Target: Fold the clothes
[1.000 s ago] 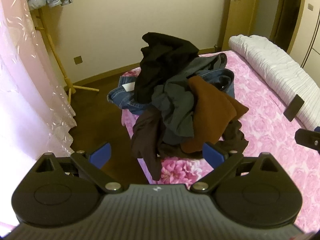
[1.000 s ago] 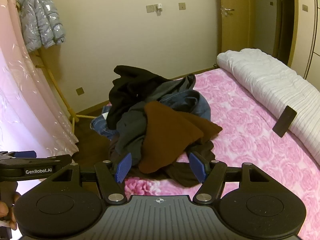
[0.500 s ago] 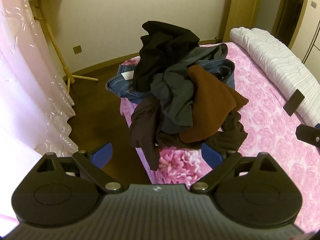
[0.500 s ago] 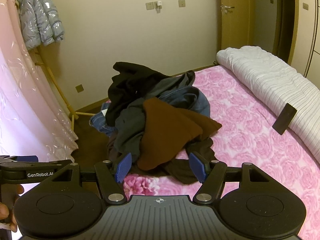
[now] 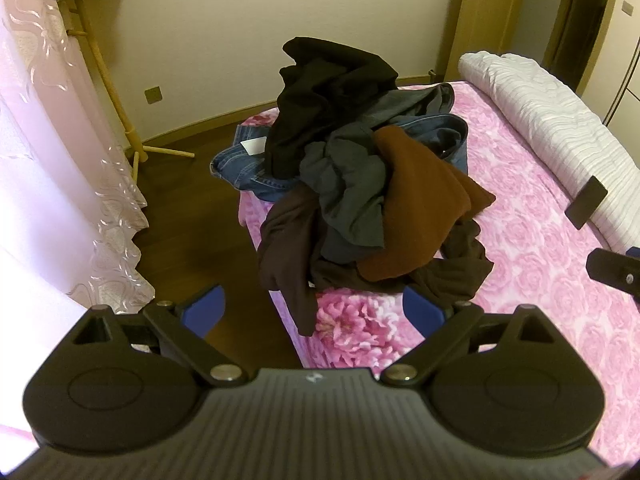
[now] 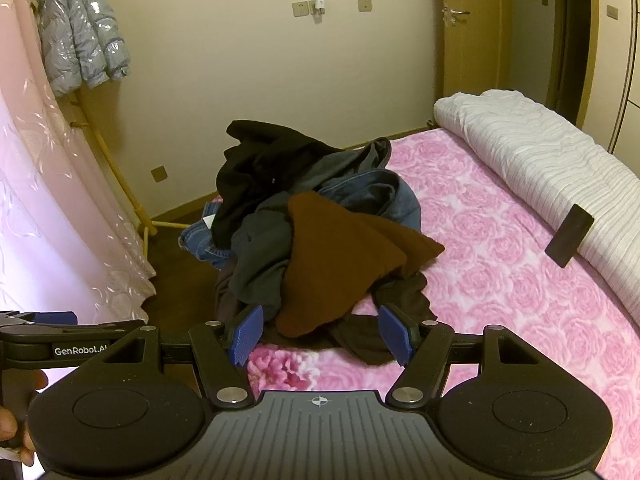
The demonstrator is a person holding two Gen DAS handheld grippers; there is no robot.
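Observation:
A heap of clothes (image 5: 360,184) sits on the corner of a bed with a pink floral sheet (image 5: 540,280). On top lie a rust-brown garment (image 5: 420,208), a grey one (image 5: 348,184), a black one (image 5: 332,84), blue jeans (image 5: 244,168) and a dark brown piece (image 5: 288,248) hanging over the bed edge. My left gripper (image 5: 316,312) is open, short of the heap, with nothing between its fingers. My right gripper (image 6: 322,336) is open too, just before the brown garment (image 6: 336,260) and empty.
A rolled white quilt (image 6: 552,172) lies along the bed's right side with a dark phone (image 6: 568,236) leaning on it. A pink curtain (image 5: 60,184) hangs at left, beside a wooden coat stand (image 6: 116,168) with a silver jacket (image 6: 76,44). Dark wood floor (image 5: 192,248) lies beyond the bed corner.
The left gripper has risen and tipped down a little, so the heap looks lower and farther. The right gripper has drawn back slightly. Both stayed open.

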